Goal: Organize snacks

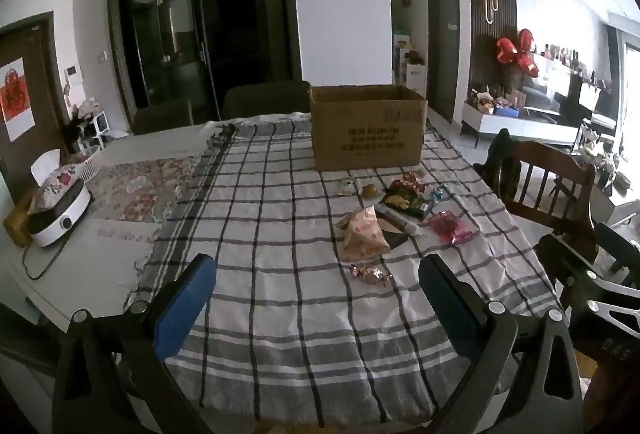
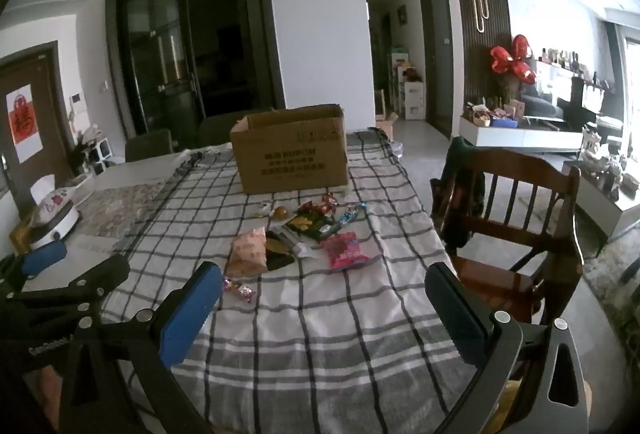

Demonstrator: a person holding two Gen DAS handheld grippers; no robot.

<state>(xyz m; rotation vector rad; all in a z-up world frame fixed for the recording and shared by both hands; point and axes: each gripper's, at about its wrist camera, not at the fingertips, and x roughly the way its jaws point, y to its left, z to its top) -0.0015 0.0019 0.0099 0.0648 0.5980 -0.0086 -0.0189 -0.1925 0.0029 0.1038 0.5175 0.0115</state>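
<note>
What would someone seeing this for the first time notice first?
Probably the open cardboard box standing at the far end of the checked tablecloth, with a loose heap of snack packets scattered just in front of it. Next, the bright red balloons by the dark wall panel on the right, and the wooden chair at the table's right side.

Snacks (image 1: 384, 218) before box (image 1: 368, 130)
</note>
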